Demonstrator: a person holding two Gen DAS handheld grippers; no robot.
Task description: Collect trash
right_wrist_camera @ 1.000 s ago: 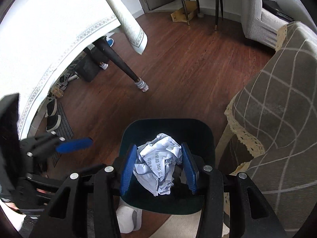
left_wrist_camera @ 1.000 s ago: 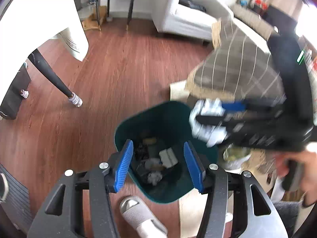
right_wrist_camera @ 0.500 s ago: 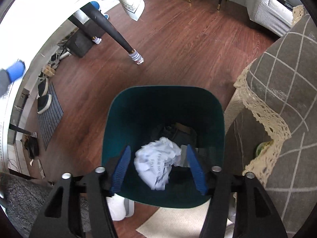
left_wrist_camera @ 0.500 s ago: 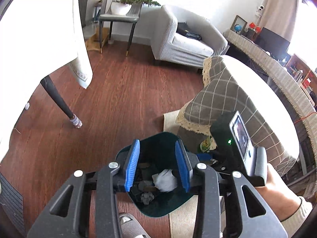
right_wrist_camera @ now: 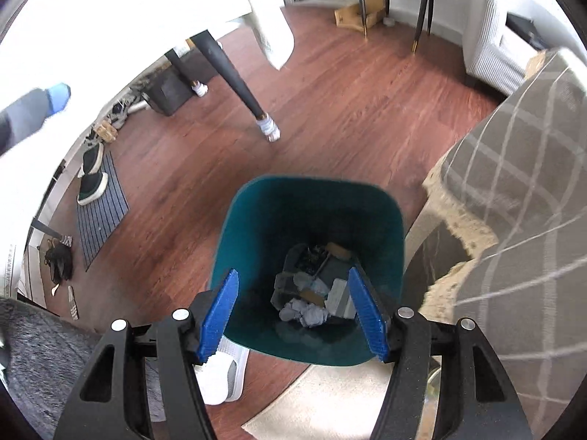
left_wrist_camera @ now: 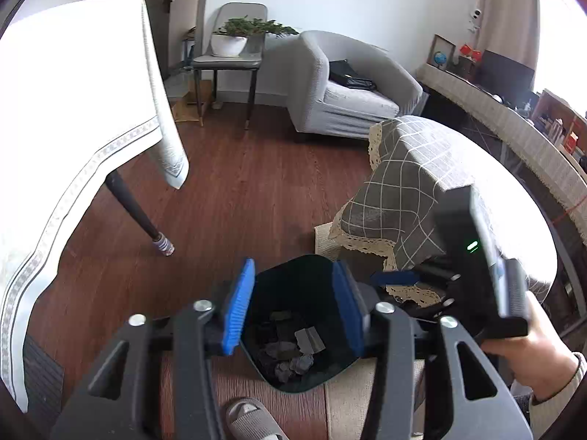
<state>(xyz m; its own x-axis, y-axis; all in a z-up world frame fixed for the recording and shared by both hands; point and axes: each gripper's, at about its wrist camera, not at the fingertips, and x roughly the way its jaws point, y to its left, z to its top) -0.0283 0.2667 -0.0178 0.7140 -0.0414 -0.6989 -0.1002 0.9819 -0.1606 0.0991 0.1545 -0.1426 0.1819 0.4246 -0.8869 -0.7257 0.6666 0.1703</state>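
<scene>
Crumpled paper [right_wrist_camera: 308, 316] lies at the bottom of the teal bin [right_wrist_camera: 256, 227], resting among grey scraps and a few brown pieces of cardboard. In the left wrist view the same heap of trash [left_wrist_camera: 290, 355] shows low inside the bin [left_wrist_camera: 293, 275], dark and hard to tell apart piece by piece.

The bin stands on the wooden floor [right_wrist_camera: 348, 110], its near edge just beside a pale rug [right_wrist_camera: 330, 403] and a white slipper [right_wrist_camera: 220, 370]. To its right, a low surface draped in a grey checked cloth [right_wrist_camera: 513, 201] with a lace fringe stands close to the bin wall.

I read my right tool [right_wrist_camera: 301, 315] as spread wide and carrying nothing; its blue pads frame the bin opening from above. My left tool [left_wrist_camera: 293, 311] is likewise wide and carries nothing, positioned above the bin's near rim. From the left wrist view, the right tool's body and the hand [left_wrist_camera: 532, 348] gripping it appear at the right edge.

Farther out, a dark leg [right_wrist_camera: 234, 73] of a surface covered by a white cloth [left_wrist_camera: 73, 110] stands on the floor. A grey armchair [left_wrist_camera: 348, 84] and a chair carrying a potted plant [left_wrist_camera: 238, 33] sit by the far wall. Shoes [right_wrist_camera: 91, 176] rest on a striped mat [right_wrist_camera: 102, 216] at the left.
</scene>
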